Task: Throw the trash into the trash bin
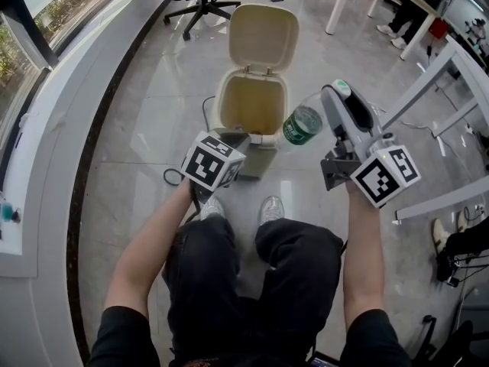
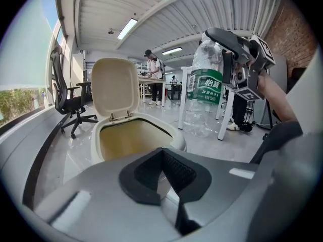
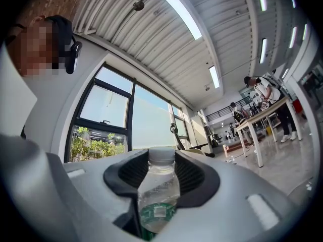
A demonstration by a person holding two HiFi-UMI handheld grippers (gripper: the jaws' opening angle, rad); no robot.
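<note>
Above the glossy grey floor (image 1: 153,113) of a windowed office, the right gripper (image 3: 161,158) clamps a green-labelled bottle (image 1: 304,125) by the open trash bin (image 1: 221,102), while the left gripper (image 2: 161,153) is closed and empty.

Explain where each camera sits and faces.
Head view: on the head, looking down at the trash bin; arms, legs, left gripper, right gripper show.
Left gripper view: on that gripper, facing bin and bottle; own jaws show.
Right gripper view: on that gripper, tilted up toward windows; jaws hold bottle.
The first two share bin and bottle.
</note>
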